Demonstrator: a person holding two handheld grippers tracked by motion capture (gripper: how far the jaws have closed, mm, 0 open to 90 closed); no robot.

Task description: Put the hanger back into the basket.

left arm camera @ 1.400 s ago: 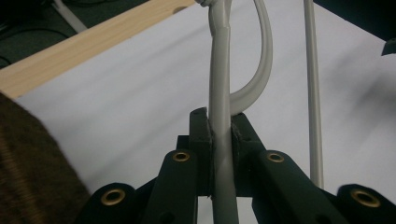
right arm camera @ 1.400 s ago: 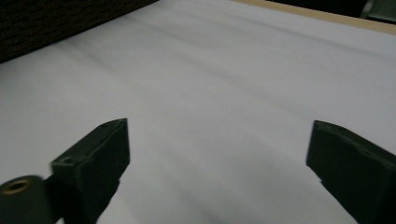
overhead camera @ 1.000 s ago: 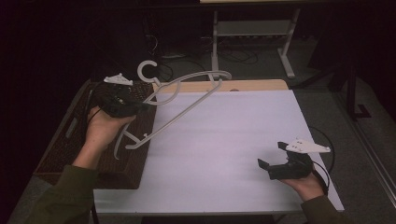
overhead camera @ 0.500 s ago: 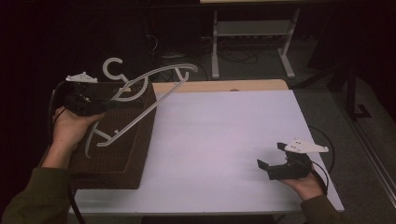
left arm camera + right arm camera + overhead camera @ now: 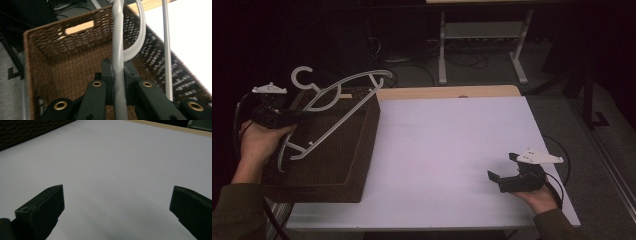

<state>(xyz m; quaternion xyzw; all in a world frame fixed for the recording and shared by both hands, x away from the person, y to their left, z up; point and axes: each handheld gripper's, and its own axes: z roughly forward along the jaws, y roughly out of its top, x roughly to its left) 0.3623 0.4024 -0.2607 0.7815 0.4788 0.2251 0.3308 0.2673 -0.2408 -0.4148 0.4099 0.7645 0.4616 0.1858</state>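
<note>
1 wicker basket [image 5: 337, 165] at white table's [image 5: 447, 150] left edge

White-topped table [image 5: 447, 150] – brown wicker basket [image 5: 339, 165] at left edge, partly overhanging; wooden strip along far edge.

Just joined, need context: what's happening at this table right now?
A person holds a gripper in each hand. The left gripper is shut on a grey clothes hanger, held over the brown wicker basket at the table's left edge. The right gripper is open and empty, low over the white tabletop.
</note>
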